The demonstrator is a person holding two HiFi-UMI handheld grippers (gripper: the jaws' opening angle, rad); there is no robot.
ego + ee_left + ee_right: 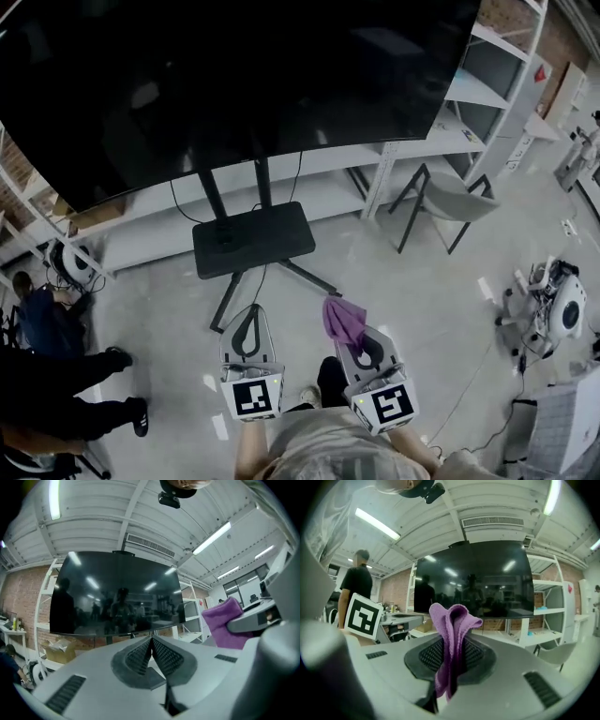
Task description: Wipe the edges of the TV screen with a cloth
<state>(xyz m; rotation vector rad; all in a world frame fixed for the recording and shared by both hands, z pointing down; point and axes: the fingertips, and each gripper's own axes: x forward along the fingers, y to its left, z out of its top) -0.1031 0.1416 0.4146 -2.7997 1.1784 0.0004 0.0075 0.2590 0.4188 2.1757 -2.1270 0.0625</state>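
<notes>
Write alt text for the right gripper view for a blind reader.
The right gripper is shut on a purple cloth sticking up between its jaws. Beyond is a dark TV screen, with white shelving at right and a person in black at left.

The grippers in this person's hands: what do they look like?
Both the left gripper and the right gripper are pale grey moulded shells that taper to two jaws lined with dark ribbed pads. Each carries a cube at the back with black-and-white square markers. No cables are visible. The person wears a light grey top.
</notes>
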